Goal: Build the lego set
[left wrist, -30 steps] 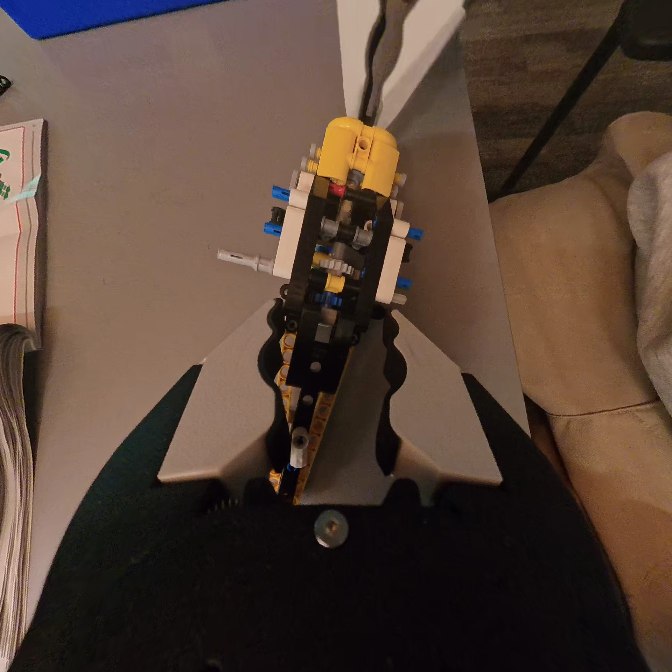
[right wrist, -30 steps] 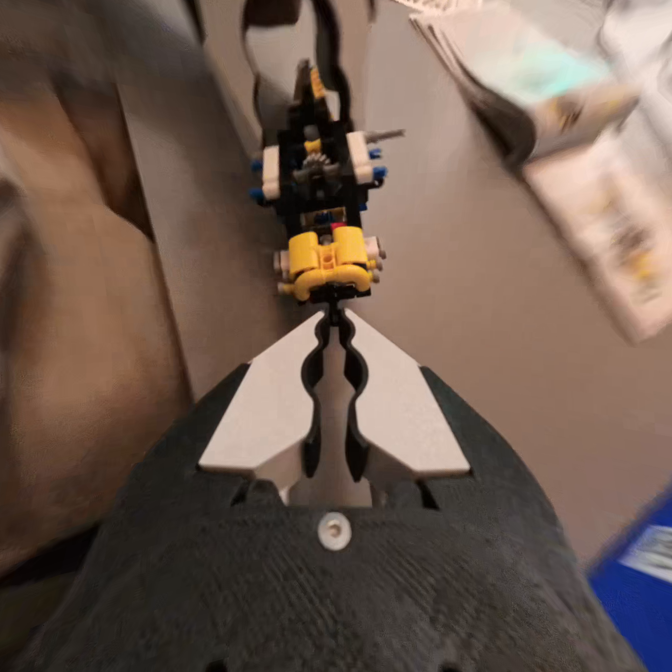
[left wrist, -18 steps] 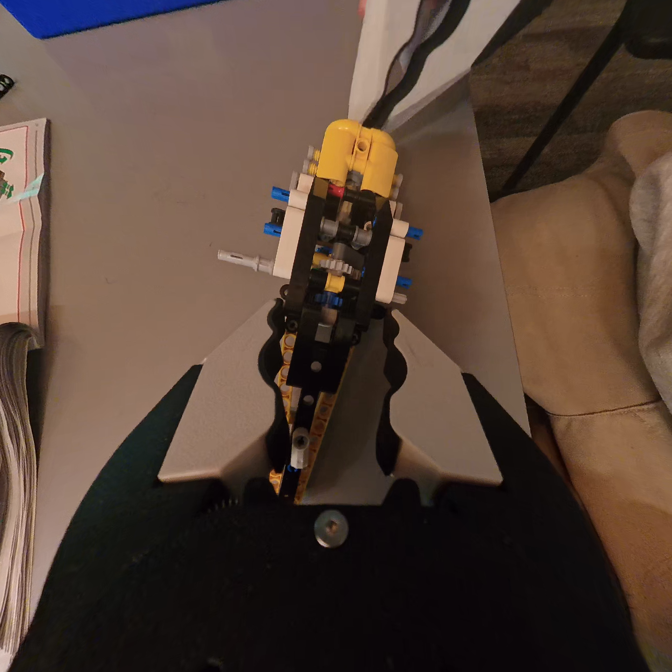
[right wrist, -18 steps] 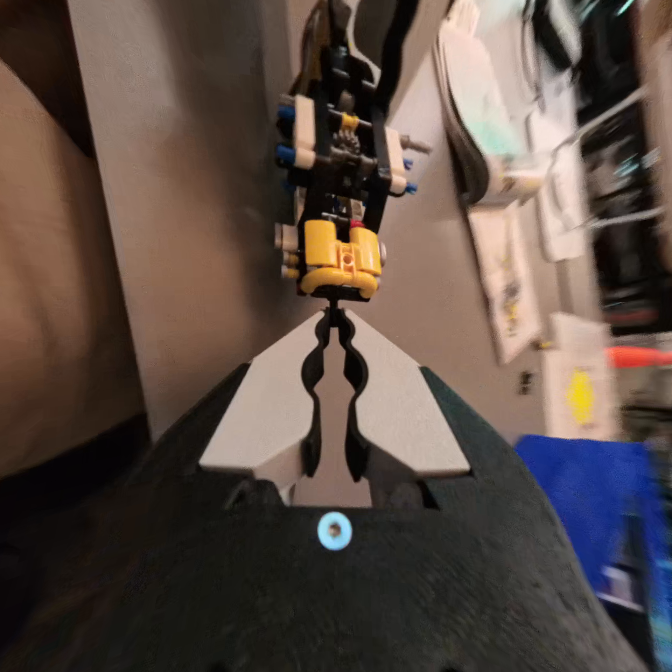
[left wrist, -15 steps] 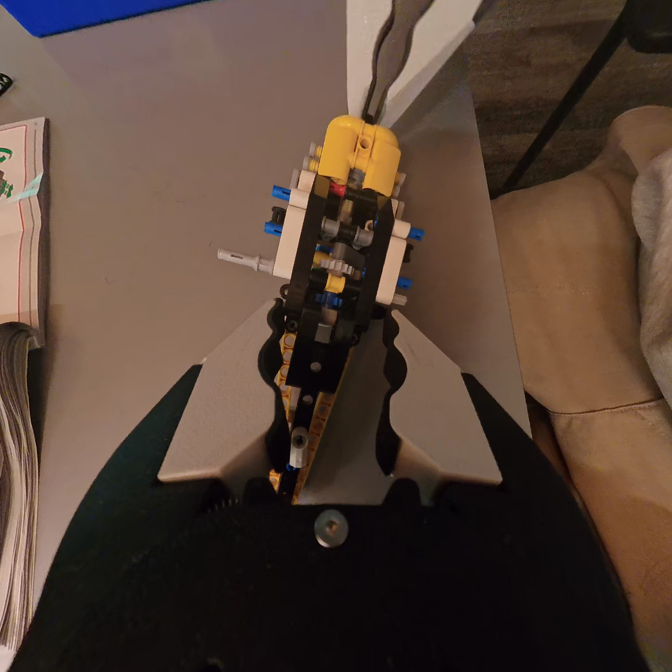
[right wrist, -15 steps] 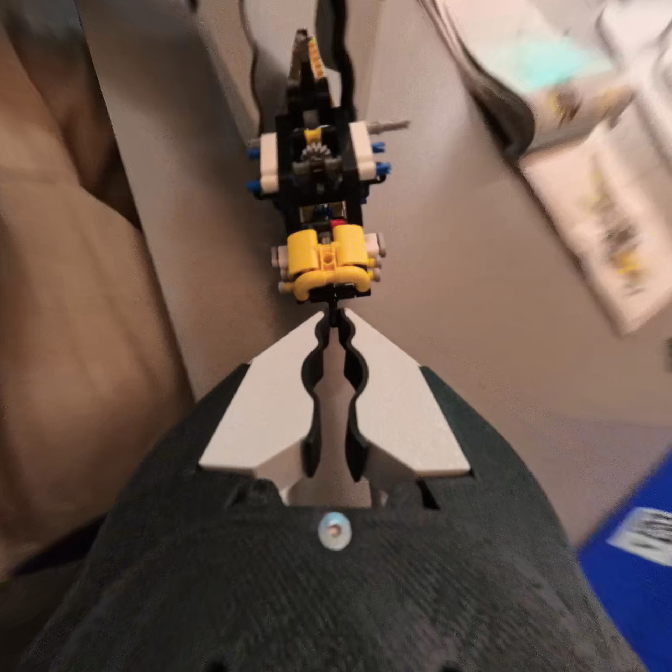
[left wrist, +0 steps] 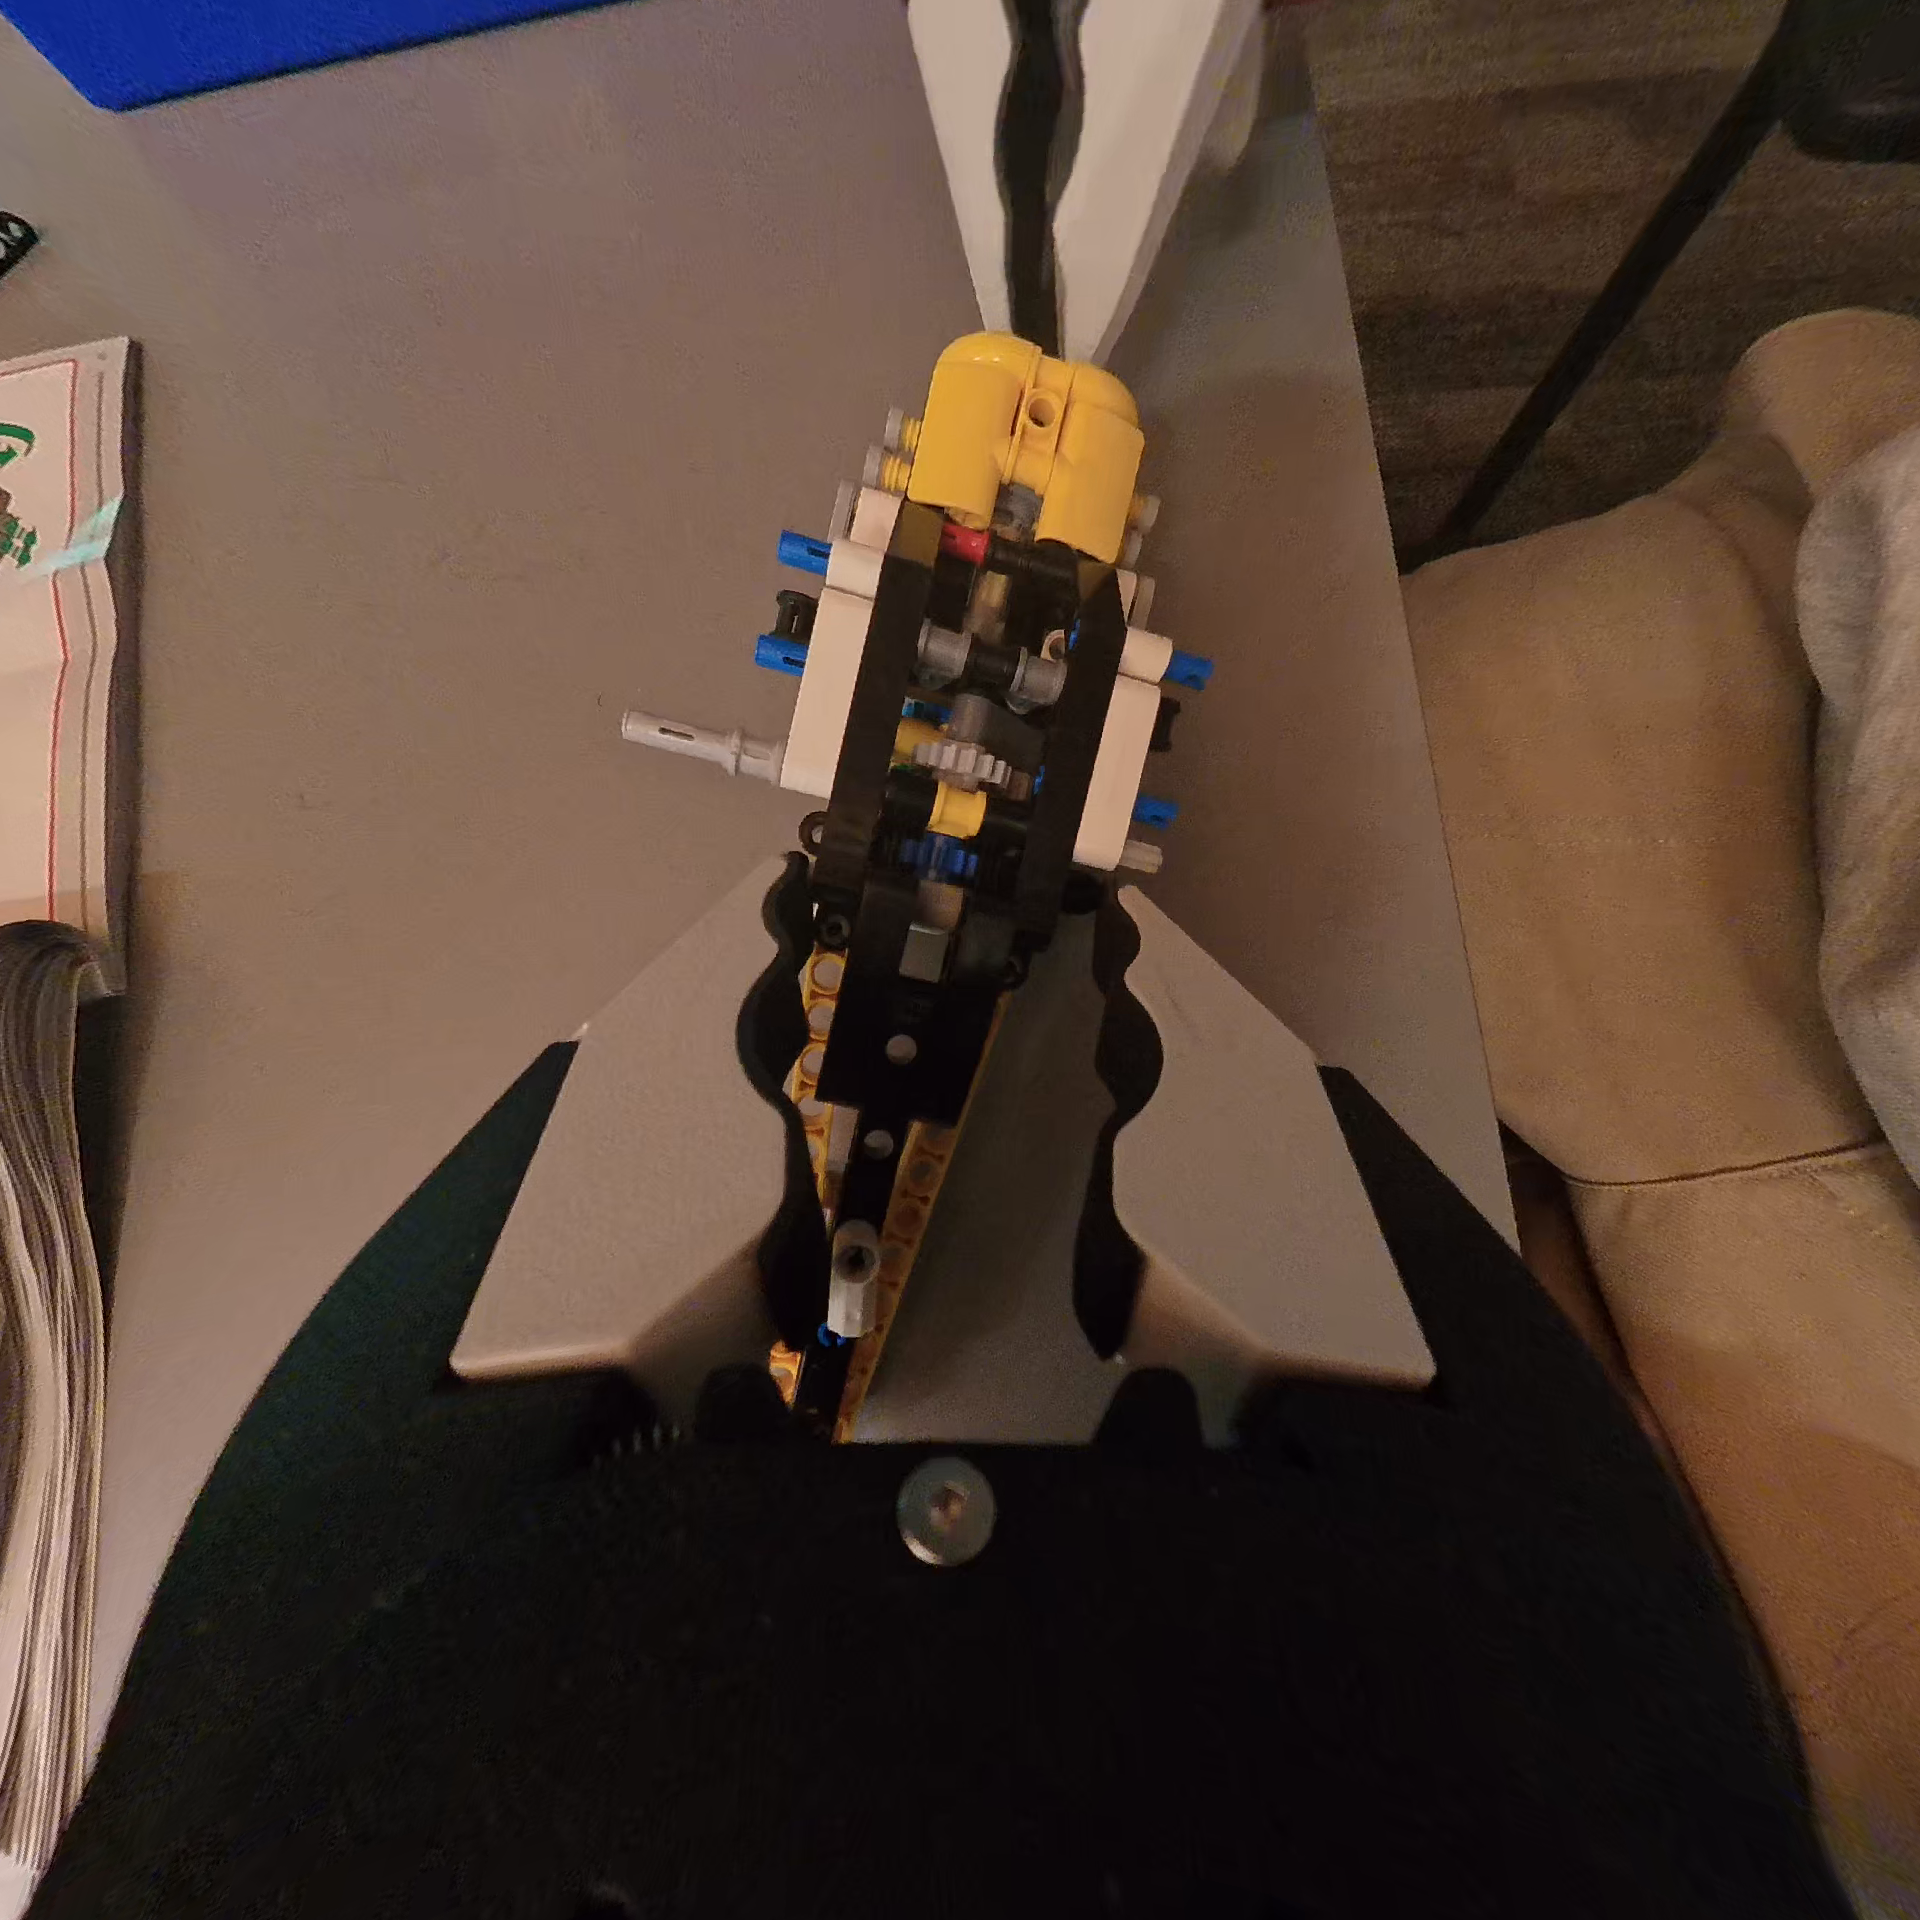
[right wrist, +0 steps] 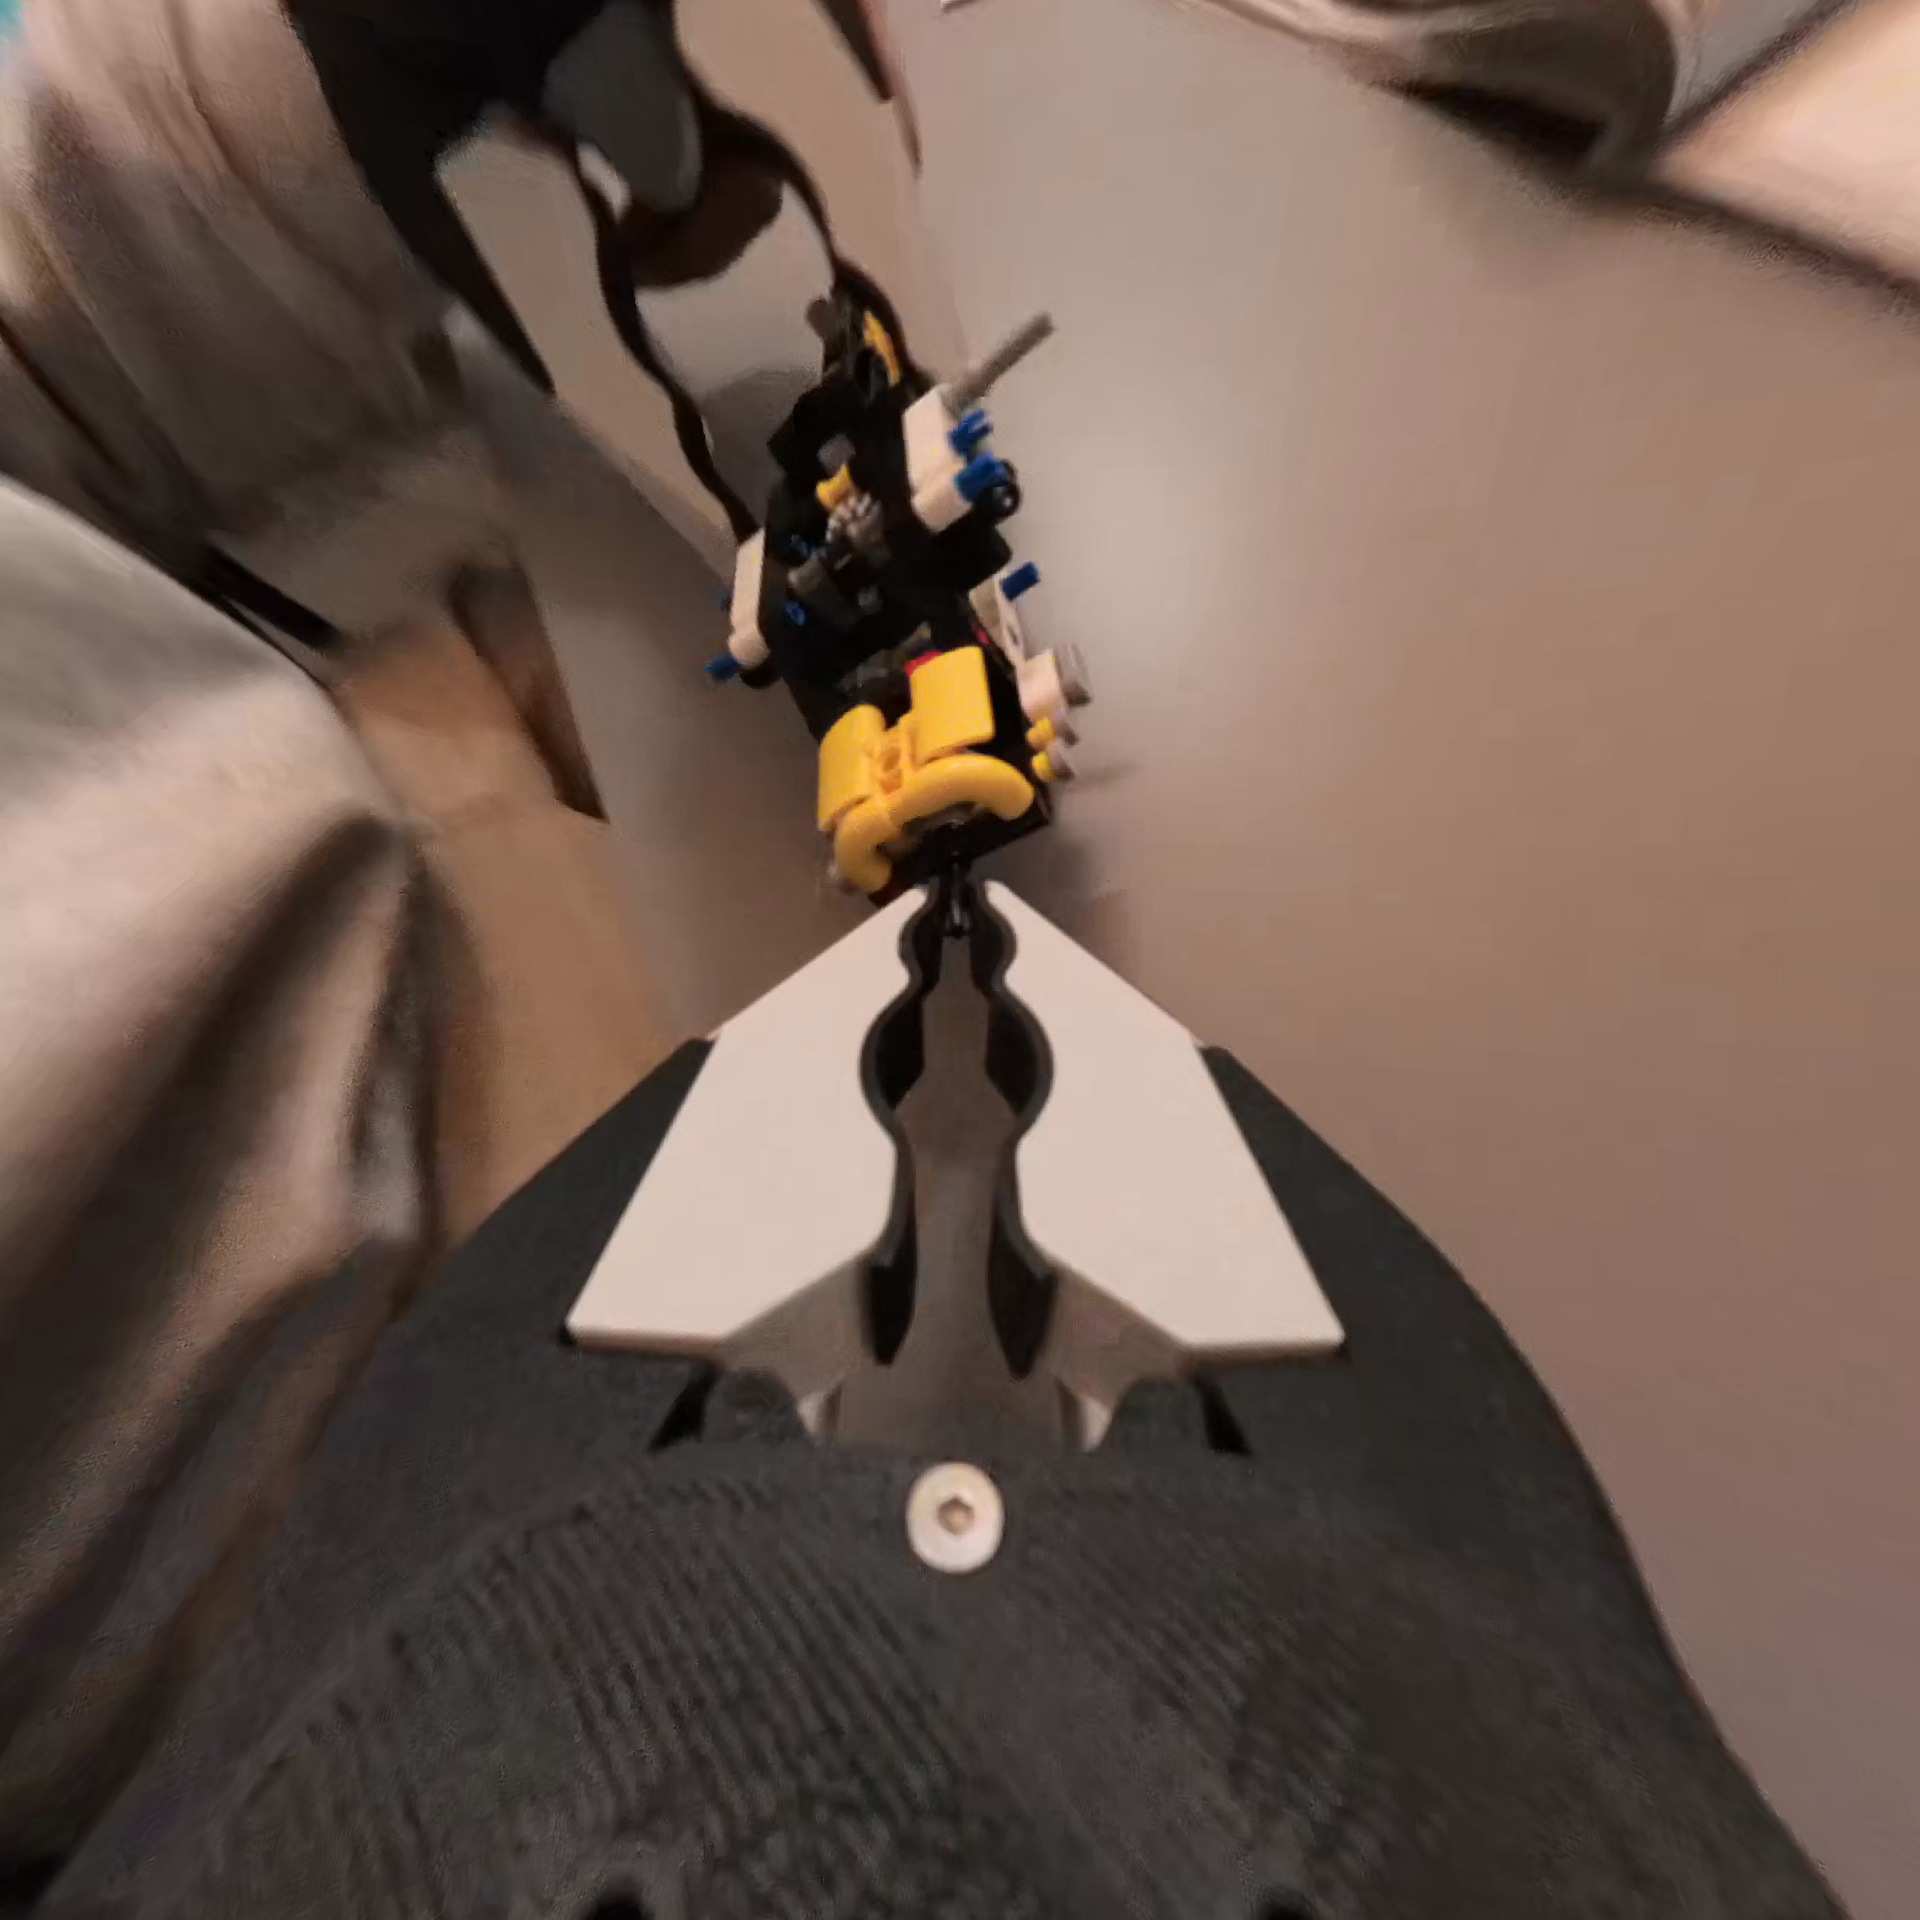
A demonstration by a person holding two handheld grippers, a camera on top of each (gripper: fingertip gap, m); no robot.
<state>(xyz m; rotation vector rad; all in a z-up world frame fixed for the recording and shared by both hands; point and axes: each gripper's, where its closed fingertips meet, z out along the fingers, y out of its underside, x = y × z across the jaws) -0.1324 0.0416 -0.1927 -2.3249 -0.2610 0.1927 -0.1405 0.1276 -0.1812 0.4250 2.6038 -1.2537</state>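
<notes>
Grey table (left wrist: 436,436) | one lego model (left wrist: 966,727) | left gripper (left wrist: 951,914) clamps it | right gripper (right wrist: 954,902) pinches its black end pin

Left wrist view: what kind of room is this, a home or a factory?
Probably a home living room: a beige cushioned sofa sits beside the plain grey table, with dark carpet beyond and paper instruction booklets at the table's edge.
</notes>
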